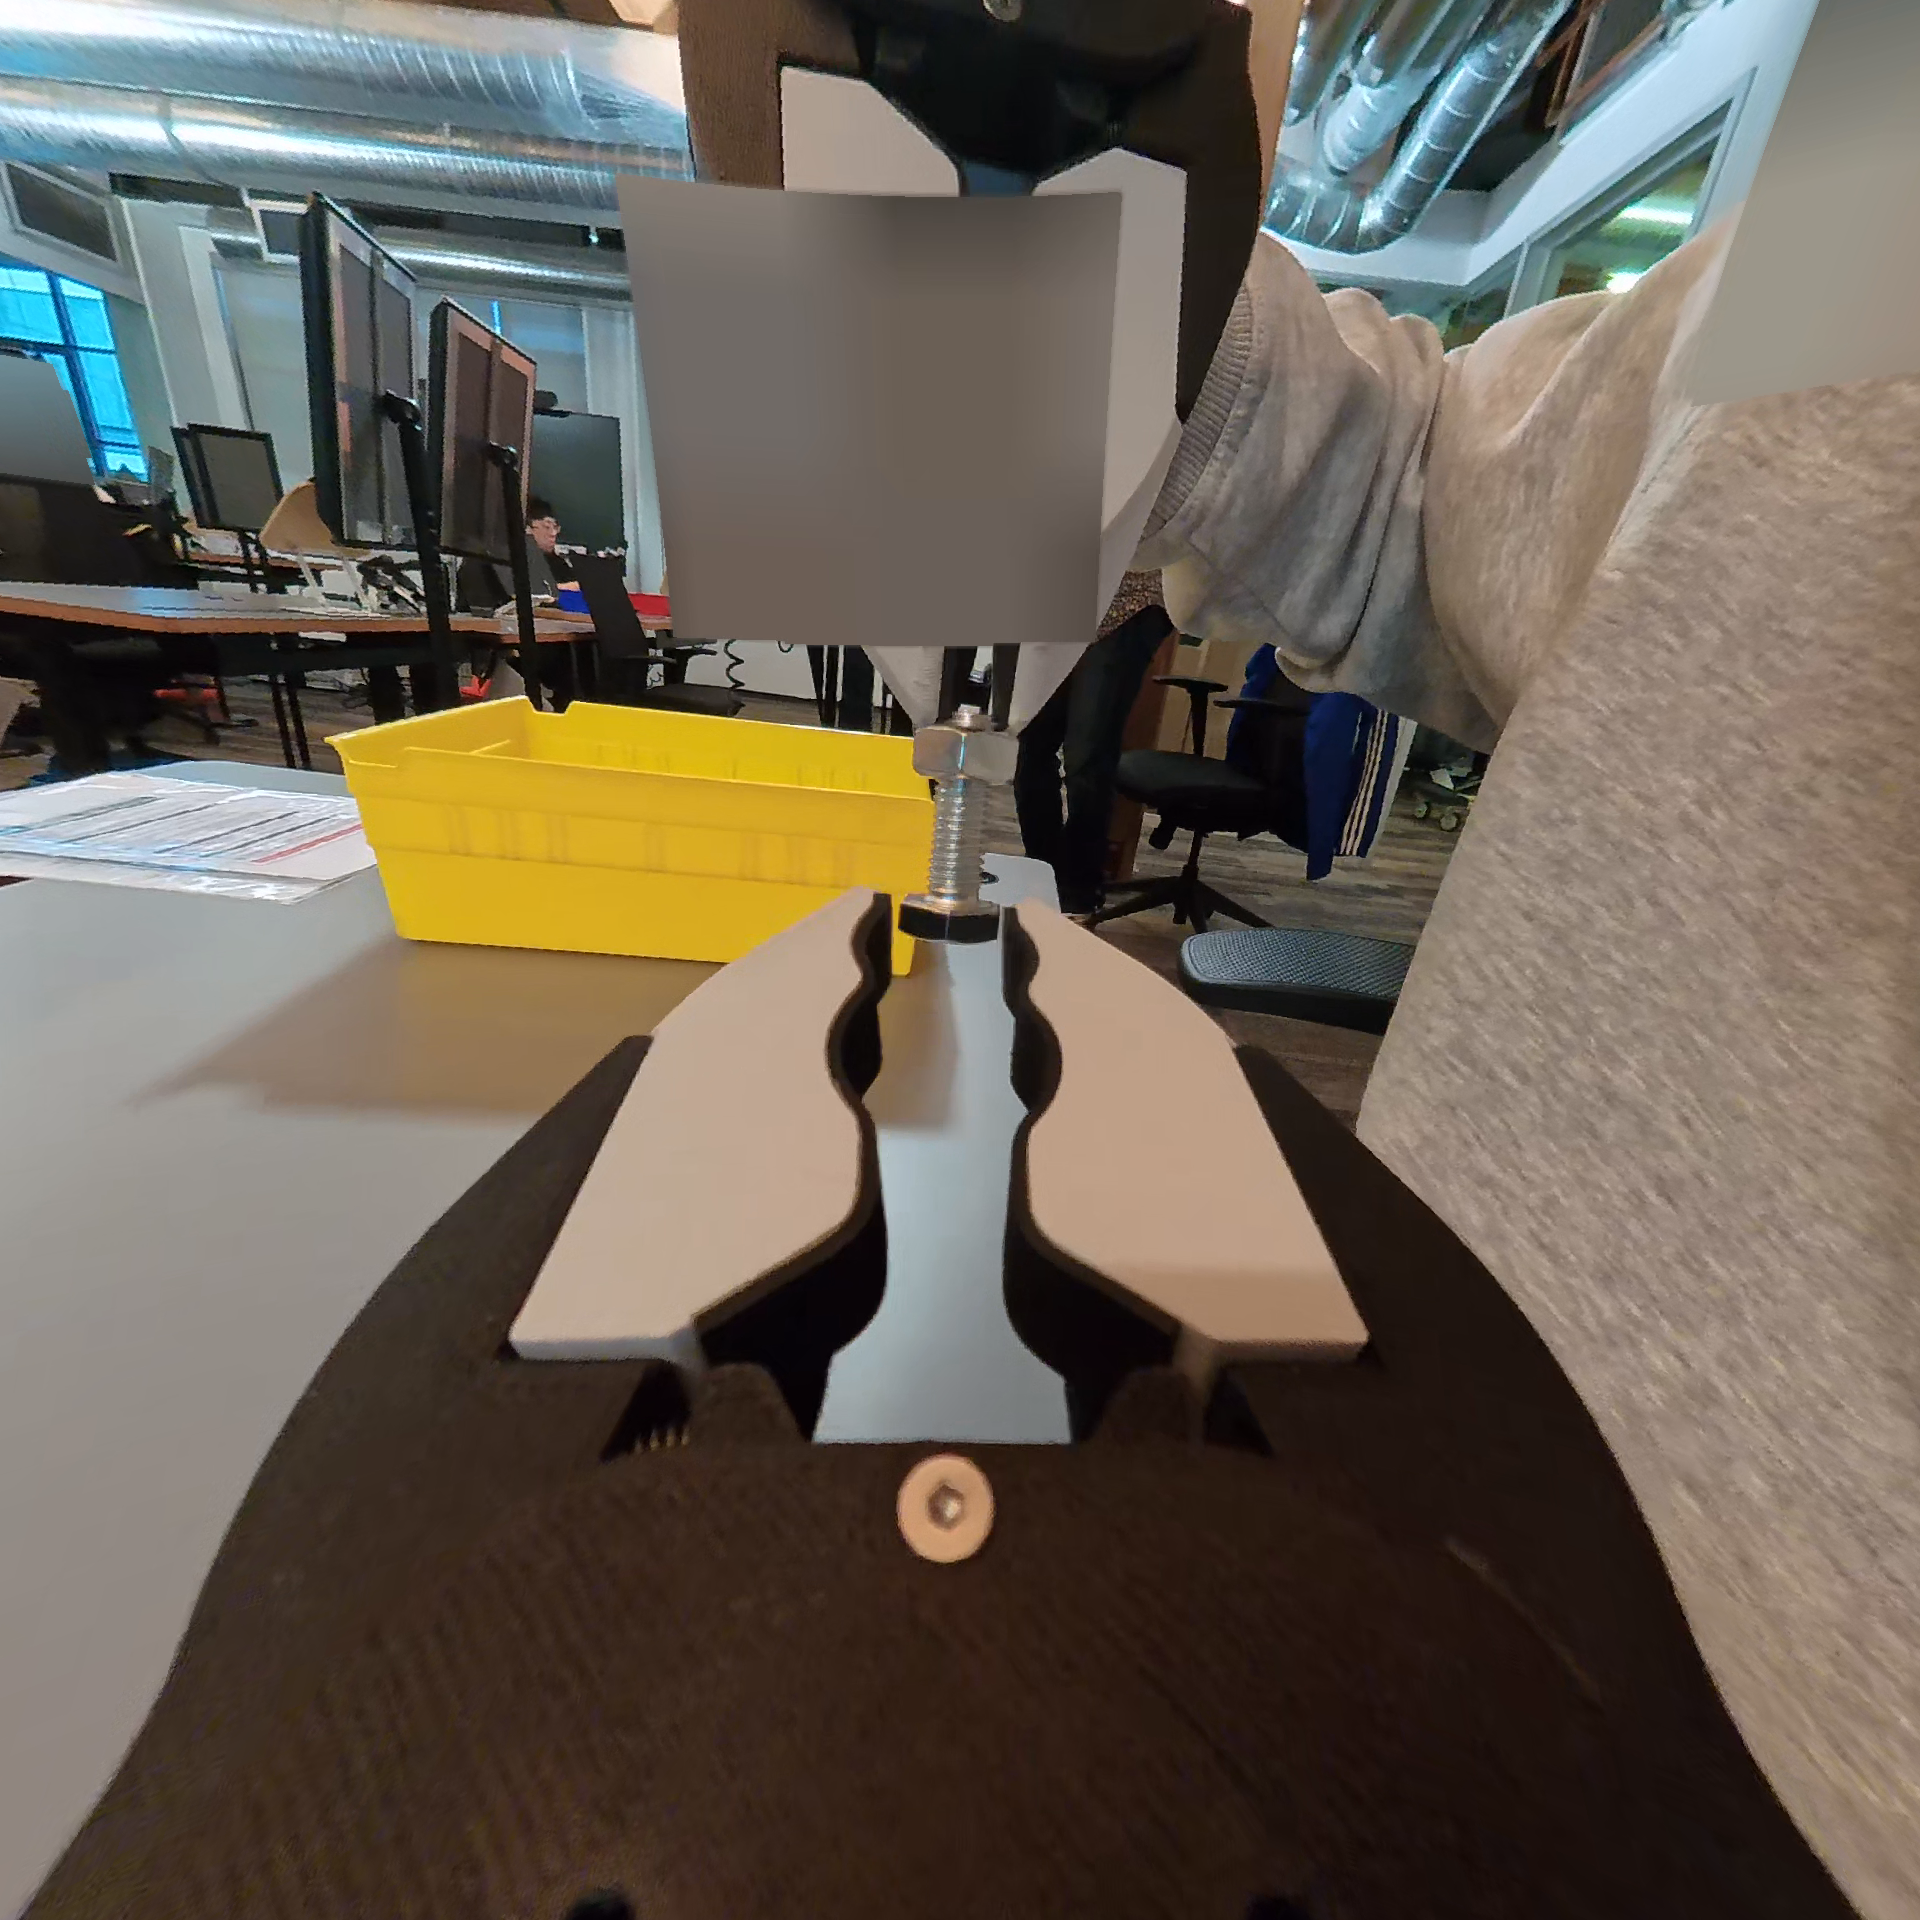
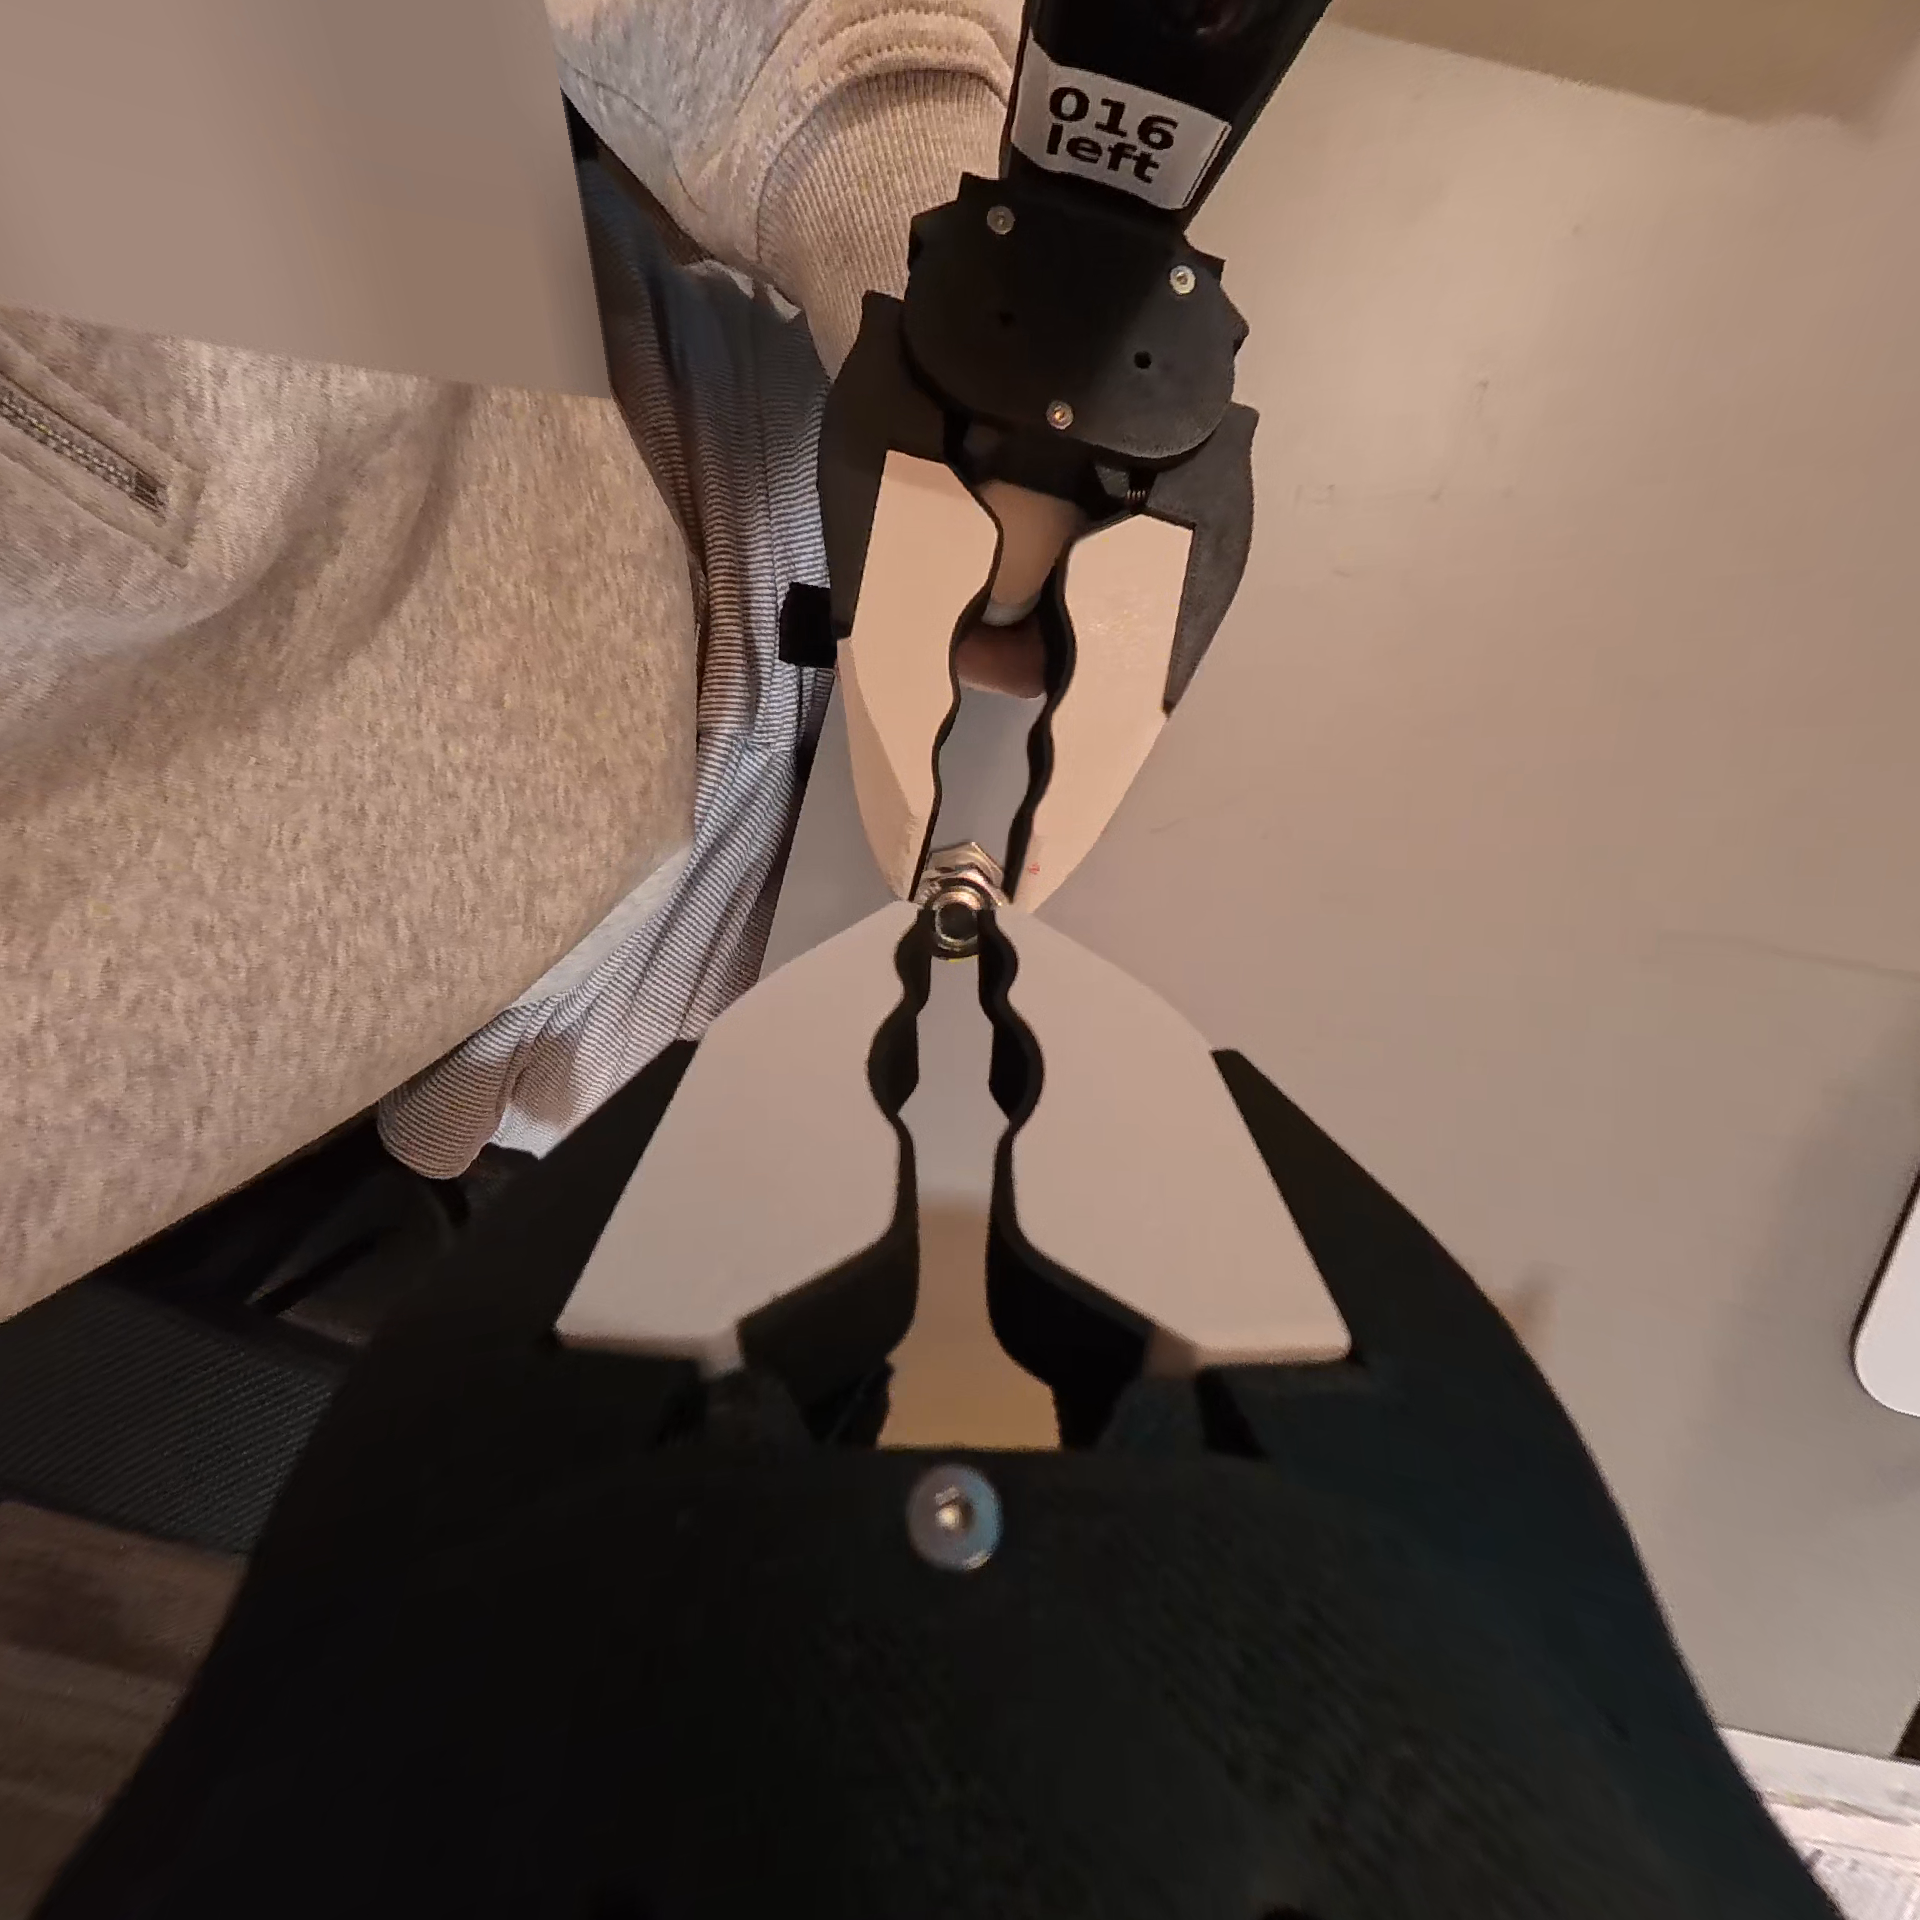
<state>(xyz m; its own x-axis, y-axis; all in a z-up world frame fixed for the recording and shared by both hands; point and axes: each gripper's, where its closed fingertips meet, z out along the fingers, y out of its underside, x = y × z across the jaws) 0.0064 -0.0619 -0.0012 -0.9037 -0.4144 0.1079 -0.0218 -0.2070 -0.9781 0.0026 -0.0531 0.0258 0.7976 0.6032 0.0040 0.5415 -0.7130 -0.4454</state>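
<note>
A silver bolt (image 1: 951, 831) stands upright above the grey table (image 1: 208, 1143), its threads bare. My left gripper (image 1: 945, 916) is shut on the bolt's dark hex head at its lower end. A silver hex nut (image 1: 961, 753) sits on the bolt's top end. My right gripper (image 1: 961, 719) comes down from above and is shut on that nut. In the right wrist view I look straight down the bolt: the right gripper (image 2: 954, 935) pinches the nut (image 2: 958, 902) at its tips, and the left gripper (image 2: 961, 868) meets it from the far side.
A yellow plastic bin (image 1: 623, 831) stands on the table just behind the bolt. Sheets in a plastic sleeve (image 1: 177, 831) lie at the far left. The person's grey sleeve (image 1: 1351, 468) and torso fill the right. Desks, monitors and office chairs (image 1: 1195, 790) stand beyond. The grippers are tip to tip, or close to it.
</note>
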